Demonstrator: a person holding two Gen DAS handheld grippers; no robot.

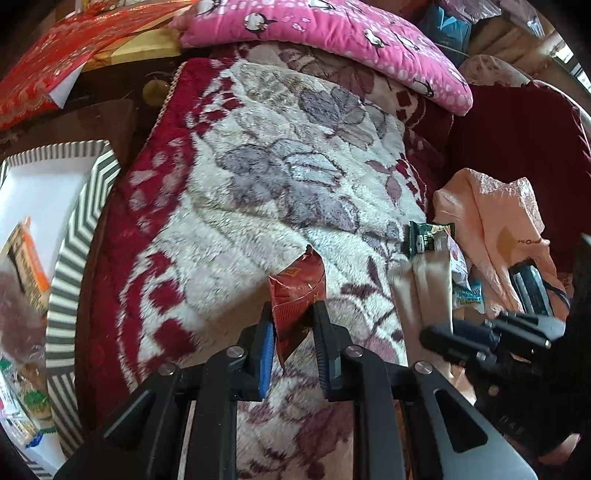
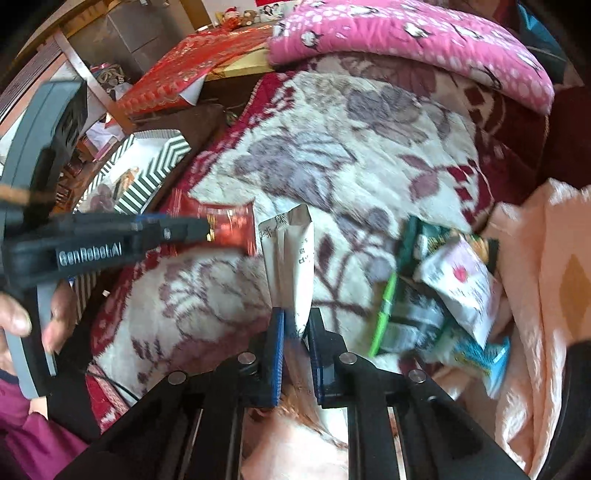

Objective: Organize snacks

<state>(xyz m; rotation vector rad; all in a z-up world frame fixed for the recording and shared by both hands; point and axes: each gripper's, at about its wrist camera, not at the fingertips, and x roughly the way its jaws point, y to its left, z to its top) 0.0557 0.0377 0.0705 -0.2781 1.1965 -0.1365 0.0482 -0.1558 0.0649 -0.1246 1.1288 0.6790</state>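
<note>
- The left tongs are clamped on a red snack packet, which stands up between the pads, lifted clear of the blanket.
- The right tongs pinch a pale, silvery-white sachet by its lower end; it points away from the camera over the blanket.
- In the right wrist view the left tongs reach in from the left with the red snack packet, just left of the sachet; a hand grips their handle.
- A loose pile of snack packets, green, white and blue, lies to the right of the sachet, at the blanket's right edge.
- A floral fleece blanket, cream with dark red borders, covers the surface beneath.
- A peach cloth lies right of the pile.
- A striped green-and-white box sits at the left, with a few snacks already inside.
- A pink penguin-print cushion lies at the far side, with red gift wrap to the far left.
</note>
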